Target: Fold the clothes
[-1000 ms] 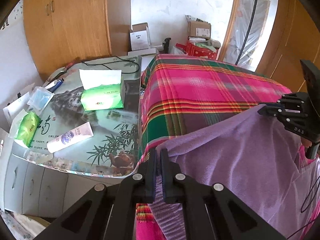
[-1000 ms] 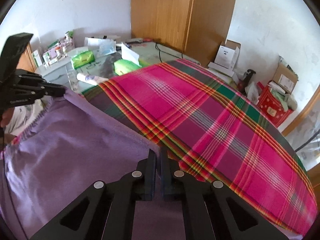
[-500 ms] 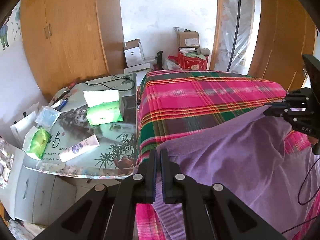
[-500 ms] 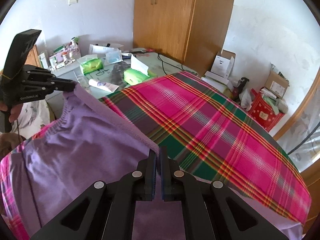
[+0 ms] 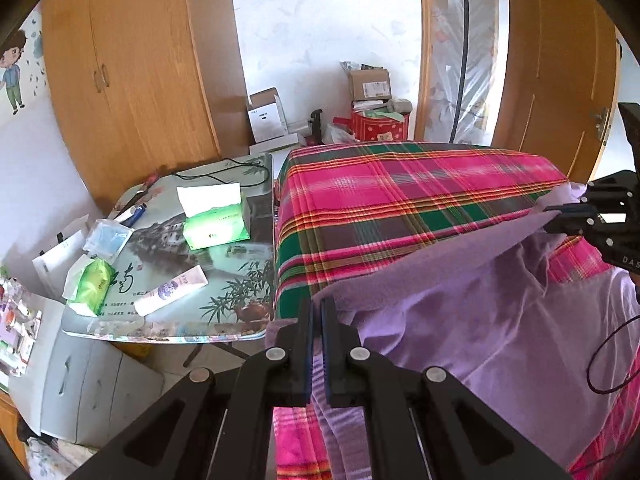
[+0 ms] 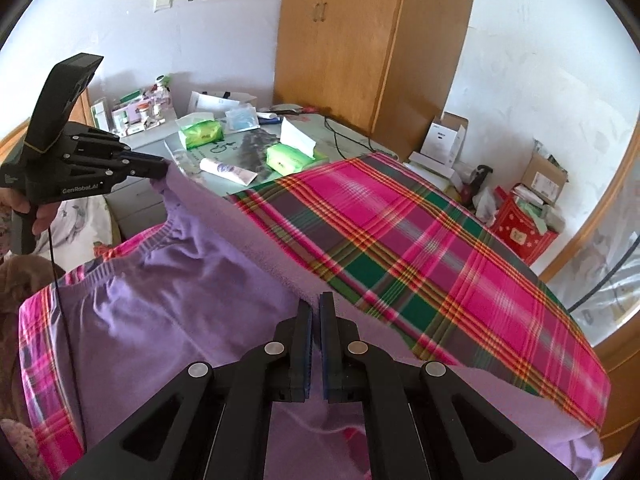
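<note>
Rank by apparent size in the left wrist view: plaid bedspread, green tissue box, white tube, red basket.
1. plaid bedspread
2. green tissue box
3. red basket, which sits farther back, so its rank is unsure
4. white tube

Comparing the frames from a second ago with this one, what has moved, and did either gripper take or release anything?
Both grippers lifted the purple garment's edge higher, exposing more plaid cover beneath. The left gripper and right gripper are each still shut on that edge, stretched taut between them; nothing was taken or let go. The side table with its tissue pack and tube is unchanged.
</note>
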`<action>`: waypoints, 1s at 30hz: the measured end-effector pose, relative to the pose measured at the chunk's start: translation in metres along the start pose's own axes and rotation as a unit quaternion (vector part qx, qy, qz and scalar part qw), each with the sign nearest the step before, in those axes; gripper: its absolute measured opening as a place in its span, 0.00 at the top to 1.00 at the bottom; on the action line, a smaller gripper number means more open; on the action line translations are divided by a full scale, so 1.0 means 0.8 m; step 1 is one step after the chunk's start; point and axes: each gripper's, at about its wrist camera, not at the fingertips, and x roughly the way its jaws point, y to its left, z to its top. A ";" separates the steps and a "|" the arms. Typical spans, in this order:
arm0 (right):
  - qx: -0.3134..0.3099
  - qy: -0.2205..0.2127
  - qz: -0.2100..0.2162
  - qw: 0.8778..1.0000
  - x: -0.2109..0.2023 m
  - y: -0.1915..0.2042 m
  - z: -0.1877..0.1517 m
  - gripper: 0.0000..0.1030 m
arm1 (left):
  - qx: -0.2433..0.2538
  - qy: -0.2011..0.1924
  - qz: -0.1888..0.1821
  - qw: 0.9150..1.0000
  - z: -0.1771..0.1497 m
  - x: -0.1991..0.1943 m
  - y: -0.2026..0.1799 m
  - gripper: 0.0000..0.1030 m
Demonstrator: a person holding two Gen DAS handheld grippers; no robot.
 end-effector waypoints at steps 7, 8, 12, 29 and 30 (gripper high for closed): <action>0.000 -0.001 0.002 1.000 -0.022 0.021 -0.017 0.97 | 0.002 -0.005 0.001 1.000 -0.014 -0.024 -0.008 0.97; 0.000 -0.002 0.001 1.000 -0.025 0.024 -0.018 0.97 | 0.000 -0.006 0.000 1.000 -0.015 -0.028 -0.008 0.97; -0.001 -0.012 0.001 1.000 -0.044 0.036 -0.024 0.97 | 0.000 -0.011 0.000 1.000 -0.022 -0.042 -0.012 0.97; -0.004 -0.020 0.005 1.000 -0.097 0.088 -0.072 0.97 | -0.007 -0.030 0.004 1.000 -0.078 -0.098 -0.035 0.97; -0.004 -0.020 0.006 1.000 -0.099 0.091 -0.076 0.97 | -0.009 -0.030 0.003 1.000 -0.082 -0.101 -0.036 0.97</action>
